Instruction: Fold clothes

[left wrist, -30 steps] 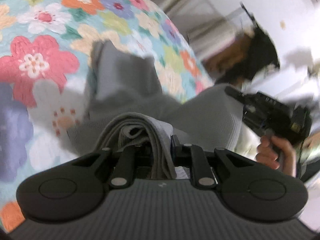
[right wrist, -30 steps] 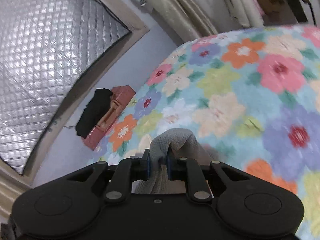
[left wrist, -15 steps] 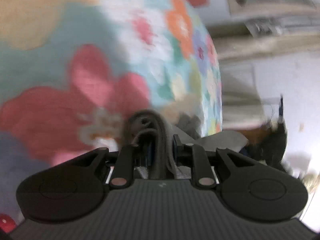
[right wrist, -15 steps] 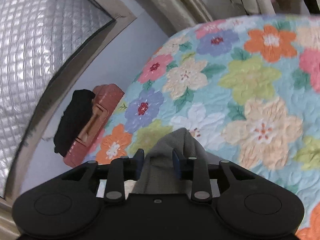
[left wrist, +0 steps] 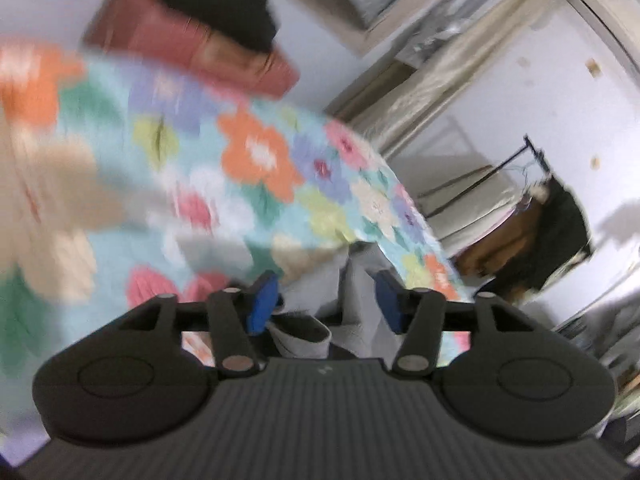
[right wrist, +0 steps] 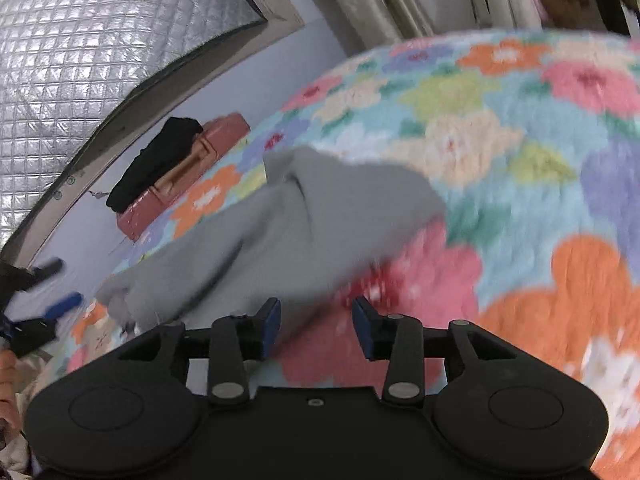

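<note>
1. The left tool (left wrist: 325, 303) has just been spreading its jaws; the blue pads (left wrist: 262, 307) stand apart. The soft grey knit garment (right wrist: 288, 216) bunches loosely between them, and no pad presses on it as far as the blurred picture shows. Draw this tool straight back so no fingertip snags the cuff-like roll lying near the left pad.
2. The garment lies in a rumpled strip on the quilted flower-print bed cover (right wrist: 520, 128), running from the near left edge of the bed toward its middle. It looks only partly folded, so I judge a smoothing pass is due before the next fold.
3. The right tool (right wrist: 316, 330) has also just been spreading; its jaws stand apart, empty over the cover, the garment's hem just beside the left pad. Pick the next corner cleanly and pinch one layer only.
</note>
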Action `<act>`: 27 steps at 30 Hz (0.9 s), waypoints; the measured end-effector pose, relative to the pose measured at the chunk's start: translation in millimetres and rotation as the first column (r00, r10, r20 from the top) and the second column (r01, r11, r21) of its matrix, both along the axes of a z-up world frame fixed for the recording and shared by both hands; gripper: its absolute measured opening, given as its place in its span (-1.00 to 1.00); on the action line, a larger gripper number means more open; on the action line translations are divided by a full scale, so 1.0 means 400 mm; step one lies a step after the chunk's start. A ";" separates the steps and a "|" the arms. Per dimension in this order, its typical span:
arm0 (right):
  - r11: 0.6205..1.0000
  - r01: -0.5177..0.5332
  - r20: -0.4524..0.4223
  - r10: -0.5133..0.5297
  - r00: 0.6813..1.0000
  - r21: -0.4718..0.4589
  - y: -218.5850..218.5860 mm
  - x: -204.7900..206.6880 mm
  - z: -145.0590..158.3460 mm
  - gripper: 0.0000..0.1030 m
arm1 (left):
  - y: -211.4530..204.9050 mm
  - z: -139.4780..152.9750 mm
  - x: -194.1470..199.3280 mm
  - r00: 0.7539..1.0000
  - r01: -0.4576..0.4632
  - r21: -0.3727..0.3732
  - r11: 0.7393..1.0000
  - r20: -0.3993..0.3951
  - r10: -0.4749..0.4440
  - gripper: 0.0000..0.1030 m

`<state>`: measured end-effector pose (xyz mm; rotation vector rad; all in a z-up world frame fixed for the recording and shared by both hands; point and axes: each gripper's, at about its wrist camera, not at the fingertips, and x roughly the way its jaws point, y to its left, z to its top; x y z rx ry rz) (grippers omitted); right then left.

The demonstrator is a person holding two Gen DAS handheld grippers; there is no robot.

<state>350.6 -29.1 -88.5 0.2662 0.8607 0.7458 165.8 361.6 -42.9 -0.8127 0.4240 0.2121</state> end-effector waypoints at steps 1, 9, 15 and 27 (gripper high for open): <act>1.000 -0.008 -0.009 0.008 1.000 0.000 0.006 0.005 -0.007 -0.12 | -0.013 0.014 0.001 1.000 0.017 0.051 0.999 -0.012 -0.017 0.16; 0.999 -0.039 -0.001 0.039 0.999 0.016 0.029 0.016 0.017 -0.10 | -0.148 -0.015 0.103 0.955 0.288 0.228 0.930 -0.135 -0.262 0.55; 0.956 -0.250 0.200 0.277 0.940 -0.153 0.130 0.118 0.171 0.05 | -0.173 -0.051 0.140 0.944 0.313 0.315 0.896 -0.204 -0.258 0.62; 0.766 -0.386 0.139 0.518 0.844 -0.514 0.494 0.435 0.064 0.04 | -0.137 -0.151 0.219 0.955 0.196 0.233 0.953 -0.266 -0.131 -0.84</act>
